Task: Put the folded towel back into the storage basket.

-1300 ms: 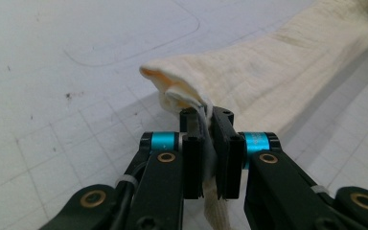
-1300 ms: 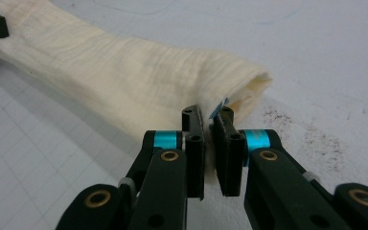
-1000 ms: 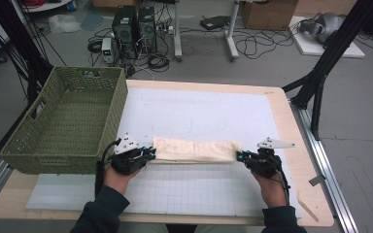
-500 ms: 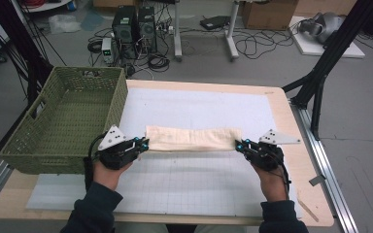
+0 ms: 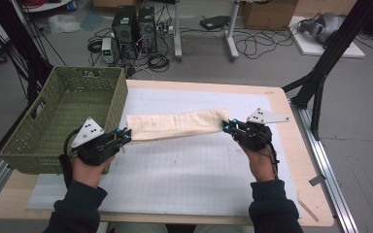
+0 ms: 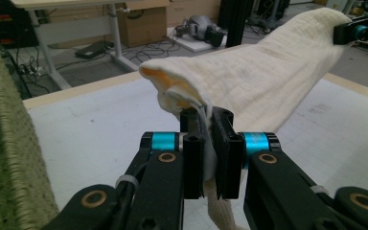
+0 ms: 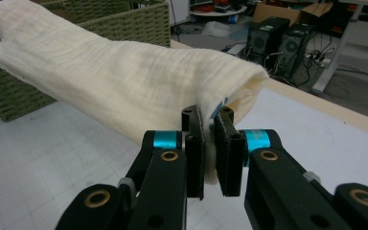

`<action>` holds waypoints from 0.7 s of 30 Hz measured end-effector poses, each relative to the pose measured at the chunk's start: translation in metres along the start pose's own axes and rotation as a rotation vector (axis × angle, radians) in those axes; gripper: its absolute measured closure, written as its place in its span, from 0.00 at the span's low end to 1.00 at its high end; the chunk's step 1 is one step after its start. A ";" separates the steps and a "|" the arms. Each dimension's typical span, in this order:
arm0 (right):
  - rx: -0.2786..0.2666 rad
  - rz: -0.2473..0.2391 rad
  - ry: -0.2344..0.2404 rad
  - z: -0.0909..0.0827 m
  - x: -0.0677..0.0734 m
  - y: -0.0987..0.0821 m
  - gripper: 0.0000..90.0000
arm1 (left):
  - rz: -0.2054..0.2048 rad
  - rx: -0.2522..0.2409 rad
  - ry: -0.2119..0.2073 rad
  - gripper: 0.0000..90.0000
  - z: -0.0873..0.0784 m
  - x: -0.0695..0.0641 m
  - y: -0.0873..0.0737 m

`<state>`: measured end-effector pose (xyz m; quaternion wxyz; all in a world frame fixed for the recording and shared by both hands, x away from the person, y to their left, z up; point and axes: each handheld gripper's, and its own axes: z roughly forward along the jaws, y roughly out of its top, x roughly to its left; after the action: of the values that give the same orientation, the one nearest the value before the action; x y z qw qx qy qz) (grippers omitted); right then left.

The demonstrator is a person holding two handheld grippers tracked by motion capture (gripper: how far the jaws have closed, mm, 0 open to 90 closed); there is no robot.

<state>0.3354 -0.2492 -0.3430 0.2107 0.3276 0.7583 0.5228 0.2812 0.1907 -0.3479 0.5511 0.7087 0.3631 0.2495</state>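
Left hand-held gripper and right hand-held gripper each clamp cloth end; cloth spans between.

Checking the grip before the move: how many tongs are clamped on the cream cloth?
2. Left tongs pinch the cloth at its end beside the green basket; right tongs pinch the opposite end.

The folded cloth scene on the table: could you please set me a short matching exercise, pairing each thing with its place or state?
Things:
1. cream cloth
2. green basket
3. left gripper
4. right gripper

States:
A. shut on the cloth's end nearest the basket
B. stands at the table's left edge
C. stretched between both grippers, off the table
D. shut on the cloth's end away from the basket

Pairs: 1-C, 2-B, 3-A, 4-D
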 end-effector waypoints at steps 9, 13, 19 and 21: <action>-0.020 -0.028 0.039 0.027 0.005 0.025 0.94 | 0.003 -0.029 0.050 0.93 -0.024 0.012 0.009; -0.029 -0.046 0.056 0.038 0.010 0.039 0.94 | 0.005 -0.043 0.077 0.93 -0.037 0.017 0.012; -0.041 -0.078 0.086 0.058 0.020 0.059 0.94 | 0.008 -0.047 0.119 0.93 -0.056 0.027 0.016; -0.046 -0.084 0.097 0.064 0.023 0.064 0.94 | 0.006 -0.052 0.130 0.93 -0.062 0.029 0.017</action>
<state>0.3801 -0.1756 -0.3065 0.2028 0.2648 0.7684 0.5462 0.2567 0.2485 -0.3169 0.5439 0.6775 0.3893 0.3059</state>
